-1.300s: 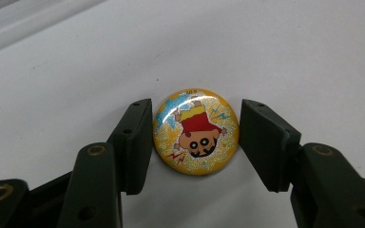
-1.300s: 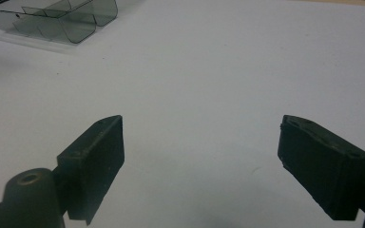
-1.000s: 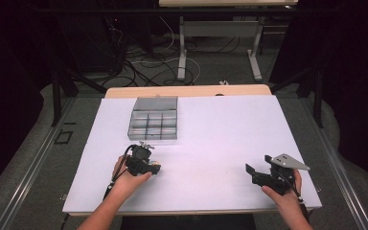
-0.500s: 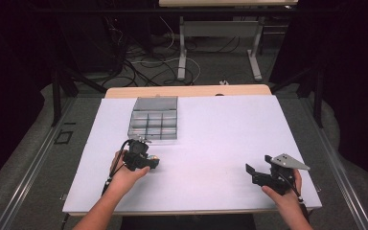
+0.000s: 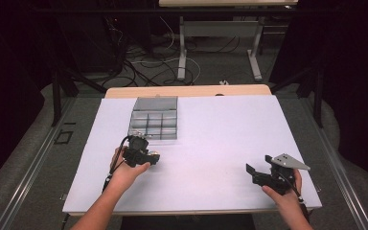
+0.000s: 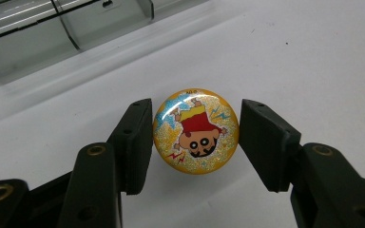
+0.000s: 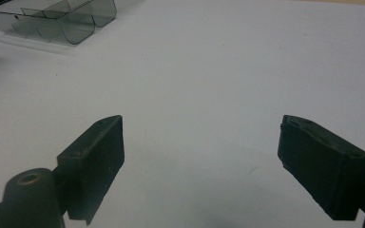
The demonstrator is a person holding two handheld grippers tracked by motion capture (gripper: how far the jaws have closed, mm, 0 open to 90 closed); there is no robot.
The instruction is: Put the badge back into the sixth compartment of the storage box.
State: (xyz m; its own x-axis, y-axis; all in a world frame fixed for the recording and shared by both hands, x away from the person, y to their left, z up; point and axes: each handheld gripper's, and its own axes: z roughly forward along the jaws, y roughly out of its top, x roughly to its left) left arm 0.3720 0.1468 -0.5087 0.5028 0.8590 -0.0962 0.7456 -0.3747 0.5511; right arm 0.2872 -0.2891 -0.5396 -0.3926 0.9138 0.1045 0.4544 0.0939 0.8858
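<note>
A round yellow glitter badge (image 6: 196, 131) with a cartoon child on it lies on the white table (image 5: 211, 129). My left gripper (image 6: 196, 137) is open, its two jaws set on either side of the badge. The left jaw is at the badge's edge and a thin gap shows at the right jaw. In the high view the left gripper (image 5: 149, 156) sits just in front of a clear compartment tray (image 5: 154, 119). My right gripper (image 5: 252, 172) hovers near the front right of the table, open, with nothing between its jaws (image 7: 199, 161).
The tray's clear compartments (image 6: 52, 28) lie just beyond the badge. The same tray (image 7: 52, 19) appears at the far upper left in the right gripper view. Cables and desk legs (image 5: 182, 48) stand on the floor behind the table.
My left hand has moved a little forward toward the tray. The right hand has stayed in place.
</note>
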